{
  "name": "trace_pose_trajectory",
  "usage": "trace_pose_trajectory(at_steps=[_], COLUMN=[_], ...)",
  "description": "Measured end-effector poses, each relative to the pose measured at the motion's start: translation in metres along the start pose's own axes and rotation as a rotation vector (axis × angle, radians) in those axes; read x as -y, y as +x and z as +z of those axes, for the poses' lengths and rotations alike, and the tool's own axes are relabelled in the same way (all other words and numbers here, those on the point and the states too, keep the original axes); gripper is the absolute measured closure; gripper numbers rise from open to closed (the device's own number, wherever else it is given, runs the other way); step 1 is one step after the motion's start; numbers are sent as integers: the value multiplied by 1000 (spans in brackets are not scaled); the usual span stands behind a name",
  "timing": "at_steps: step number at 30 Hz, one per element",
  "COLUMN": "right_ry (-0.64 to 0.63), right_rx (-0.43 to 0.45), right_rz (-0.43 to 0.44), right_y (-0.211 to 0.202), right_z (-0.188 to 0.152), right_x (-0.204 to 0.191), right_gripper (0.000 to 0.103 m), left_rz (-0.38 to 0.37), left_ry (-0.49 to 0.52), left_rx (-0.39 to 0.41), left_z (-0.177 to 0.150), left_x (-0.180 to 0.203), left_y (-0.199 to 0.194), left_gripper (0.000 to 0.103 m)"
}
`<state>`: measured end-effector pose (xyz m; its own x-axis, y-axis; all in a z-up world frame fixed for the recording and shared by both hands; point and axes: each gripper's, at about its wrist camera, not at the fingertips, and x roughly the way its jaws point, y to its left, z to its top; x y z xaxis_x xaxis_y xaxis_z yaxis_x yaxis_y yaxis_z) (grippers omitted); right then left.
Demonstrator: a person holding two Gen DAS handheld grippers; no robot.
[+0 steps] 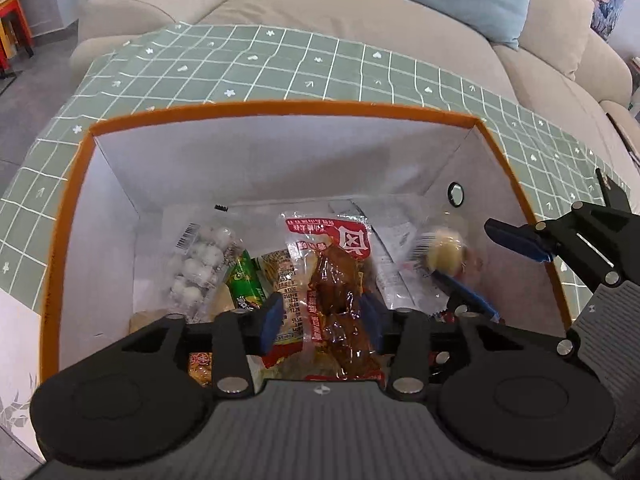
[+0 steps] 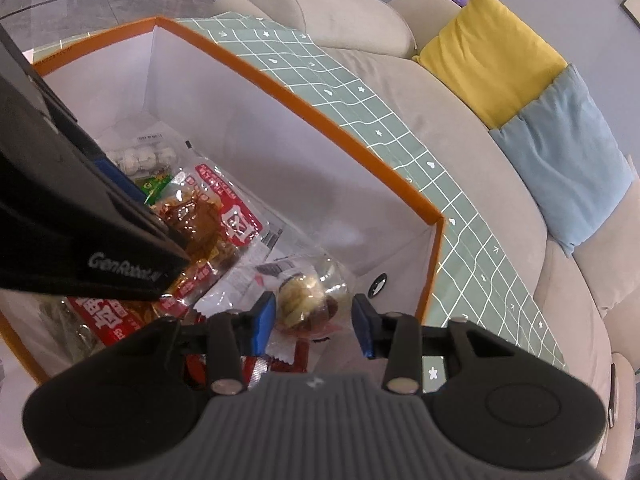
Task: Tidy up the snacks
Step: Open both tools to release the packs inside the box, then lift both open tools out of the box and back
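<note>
- The orange-rimmed box (image 1: pixel 280 106) on the checked cloth (image 1: pixel 240 60) holds the snacks.
- The left gripper (image 1: pixel 324 318) hangs over the red meat packet (image 1: pixel 340 300), jaws spread with the packet between them; the pads seem just clear of it.
- The packet's long axis runs straight away from the left jaws, its red header at the far end.
- The right gripper (image 2: pixel 314 326) stands spread over the round pastry pack (image 2: pixel 304 296), not pinching it.
</note>
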<state>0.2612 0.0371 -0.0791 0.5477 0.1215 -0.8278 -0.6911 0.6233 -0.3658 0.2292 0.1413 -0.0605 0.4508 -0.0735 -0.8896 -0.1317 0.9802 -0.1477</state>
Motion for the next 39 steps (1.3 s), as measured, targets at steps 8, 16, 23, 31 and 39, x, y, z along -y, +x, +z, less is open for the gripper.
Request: trace_pose_trajectory(at_steps=[8, 16, 23, 31, 39], right_ry=[25, 204, 451, 599, 607], right_rx=[12, 74, 186, 338, 445], right_rz=[46, 141, 214, 208, 82], right_y=[-17, -54, -105, -172, -224], right_z=[0, -3, -20, -54, -96], right_x=[7, 35, 64, 78, 66], right_gripper=[38, 24, 16, 6, 4], left_rz=[61, 136, 189, 200, 271], left_ry=[5, 57, 58, 64, 129], left_rx=[73, 262, 488, 666, 744], left_z=[1, -2, -19, -45, -70], left_x=[4, 15, 28, 52, 79], left_y=[-33, -89, -140, -183, -195], left_gripper=[28, 26, 25, 16, 13])
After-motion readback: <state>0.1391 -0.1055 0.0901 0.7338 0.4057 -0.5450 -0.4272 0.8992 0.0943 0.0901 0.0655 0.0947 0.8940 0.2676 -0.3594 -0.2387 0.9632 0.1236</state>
